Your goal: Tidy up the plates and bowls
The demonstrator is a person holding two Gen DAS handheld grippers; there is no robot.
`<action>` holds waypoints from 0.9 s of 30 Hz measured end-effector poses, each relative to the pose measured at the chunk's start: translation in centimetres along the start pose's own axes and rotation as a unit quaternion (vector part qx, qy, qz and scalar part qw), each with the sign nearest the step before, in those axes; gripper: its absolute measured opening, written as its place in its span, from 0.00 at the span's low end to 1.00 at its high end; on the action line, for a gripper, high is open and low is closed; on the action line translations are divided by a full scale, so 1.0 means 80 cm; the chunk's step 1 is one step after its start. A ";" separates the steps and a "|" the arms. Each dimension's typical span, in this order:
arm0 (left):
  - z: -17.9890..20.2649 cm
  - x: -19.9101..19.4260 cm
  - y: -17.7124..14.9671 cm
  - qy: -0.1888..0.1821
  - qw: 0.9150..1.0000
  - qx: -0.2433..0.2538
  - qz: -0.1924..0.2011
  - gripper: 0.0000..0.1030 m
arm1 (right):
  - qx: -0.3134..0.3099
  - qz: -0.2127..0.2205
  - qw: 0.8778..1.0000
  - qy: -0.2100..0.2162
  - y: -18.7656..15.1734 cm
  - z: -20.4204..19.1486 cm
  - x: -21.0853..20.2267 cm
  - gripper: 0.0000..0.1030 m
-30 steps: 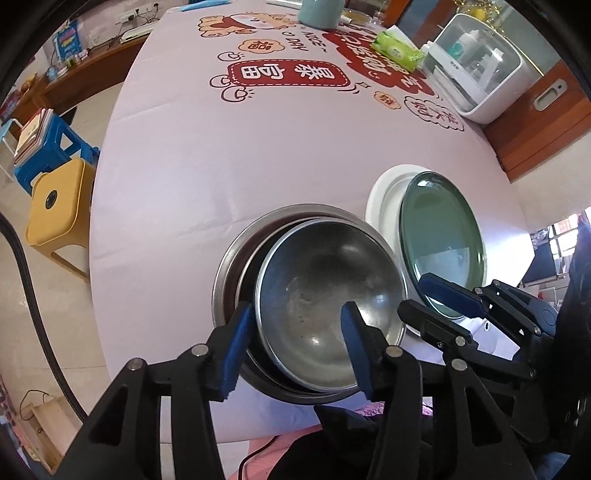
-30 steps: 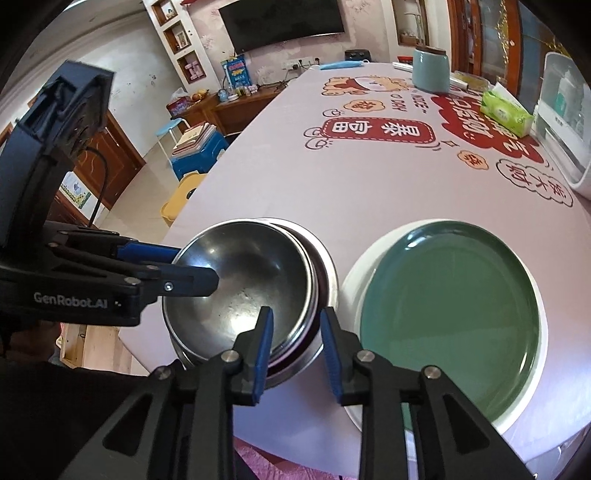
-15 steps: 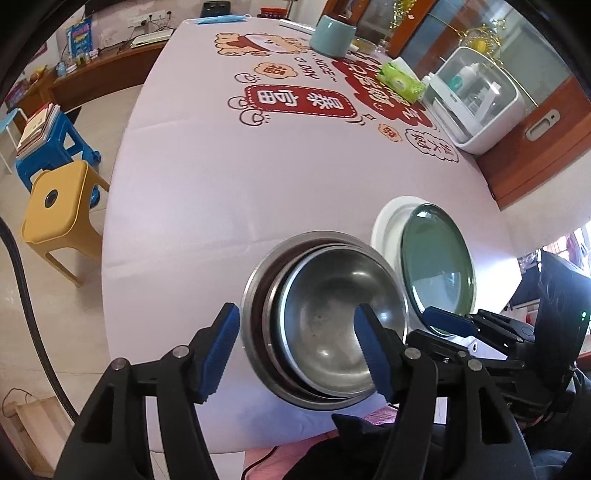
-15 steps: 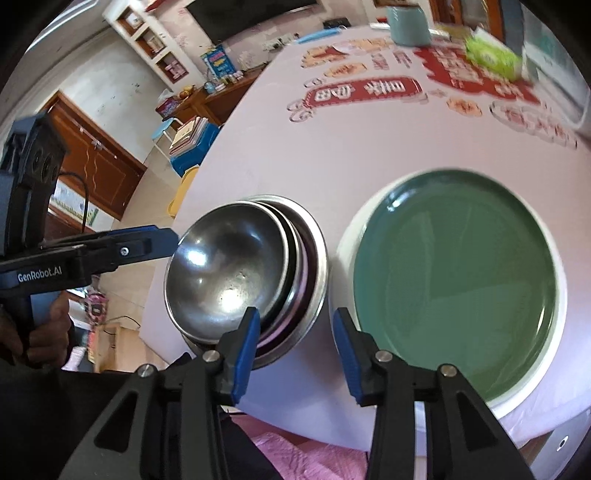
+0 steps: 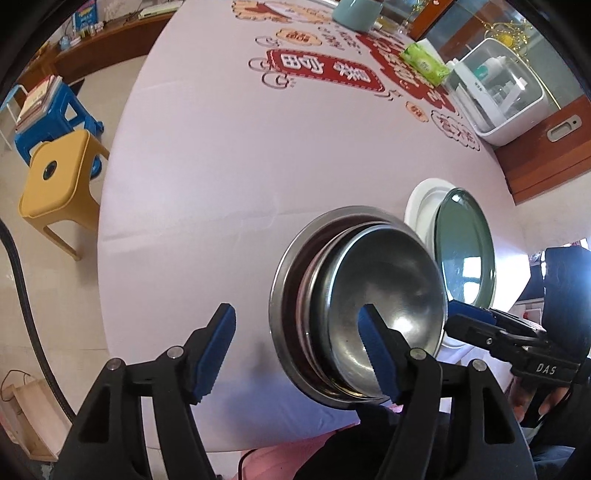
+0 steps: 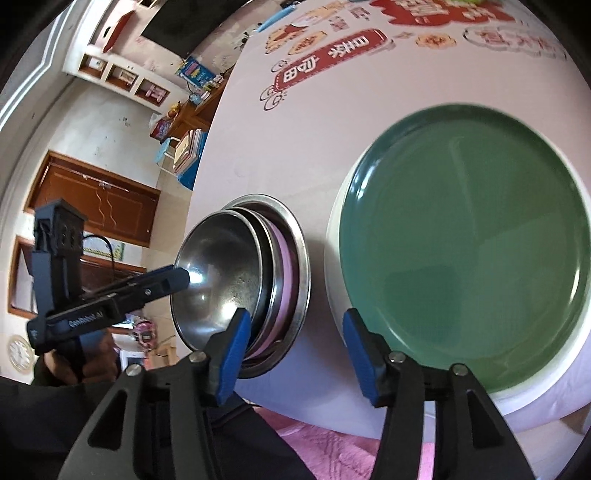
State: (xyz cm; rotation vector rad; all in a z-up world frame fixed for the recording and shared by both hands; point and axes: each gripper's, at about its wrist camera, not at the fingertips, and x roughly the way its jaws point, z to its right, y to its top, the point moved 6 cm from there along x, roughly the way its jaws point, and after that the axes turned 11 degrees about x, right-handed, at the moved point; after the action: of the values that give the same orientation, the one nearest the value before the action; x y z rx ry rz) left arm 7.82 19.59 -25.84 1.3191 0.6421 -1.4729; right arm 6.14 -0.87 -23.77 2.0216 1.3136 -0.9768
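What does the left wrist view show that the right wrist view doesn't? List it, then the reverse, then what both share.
Only the left wrist view: a yellow stool, a green tissue pack and a white appliance.
Only the right wrist view: wall shelves and a pink bowl nested in the stack.
Both: the steel bowl stack, the green plate on a white plate, and both grippers, left and right, jaws opening, nothing held.

place: home living-dining room | signs: wall TV [image 6: 168,18]; dining table [image 5: 229,155]; plastic stools [image 5: 55,173]
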 end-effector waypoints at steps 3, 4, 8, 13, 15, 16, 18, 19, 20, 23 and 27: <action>-0.004 0.010 0.000 -0.005 1.000 0.003 -0.014 0.66 | 0.011 -0.008 1.000 0.013 0.001 0.001 0.005 0.53; -0.004 0.014 0.000 -0.008 1.000 0.005 -0.018 0.66 | 0.013 -0.010 1.000 0.015 0.002 0.002 0.006 0.53; -0.004 0.026 0.005 -0.022 0.999 0.007 -0.029 0.66 | 0.020 -0.019 0.999 0.024 0.003 0.000 0.016 0.53; -0.002 0.043 0.009 -0.035 0.998 0.016 -0.048 0.64 | 0.027 -0.027 0.999 0.036 0.003 0.000 0.024 0.53; -0.003 0.047 0.009 -0.041 0.998 0.016 -0.051 0.63 | 0.029 -0.026 0.998 0.044 0.002 -0.001 0.022 0.53; -0.003 0.049 0.009 -0.045 0.997 0.015 -0.053 0.61 | 0.030 -0.026 0.998 0.046 0.002 -0.001 0.023 0.53; -0.005 0.052 0.008 -0.048 0.997 0.015 -0.058 0.57 | 0.034 -0.029 0.998 0.048 0.004 -0.001 0.027 0.53; -0.007 0.054 0.007 -0.048 0.997 0.014 -0.060 0.54 | 0.035 -0.029 0.998 0.048 0.004 0.000 0.029 0.53; -0.009 0.055 0.007 -0.051 0.997 0.013 -0.063 0.53 | 0.036 -0.030 0.998 0.048 0.004 0.000 0.030 0.53; -0.012 0.058 0.005 -0.071 0.995 0.004 -0.064 0.51 | 0.041 -0.026 0.997 0.054 0.005 -0.001 0.030 0.51; -0.013 0.058 0.004 -0.090 0.994 0.004 -0.063 0.41 | 0.045 -0.024 0.997 0.060 0.003 0.001 0.028 0.40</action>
State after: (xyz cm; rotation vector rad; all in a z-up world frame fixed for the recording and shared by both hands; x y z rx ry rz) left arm 9.04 18.85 -30.38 1.1531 0.6112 -1.6756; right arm 6.96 0.16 -25.65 2.1553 1.4108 -0.9639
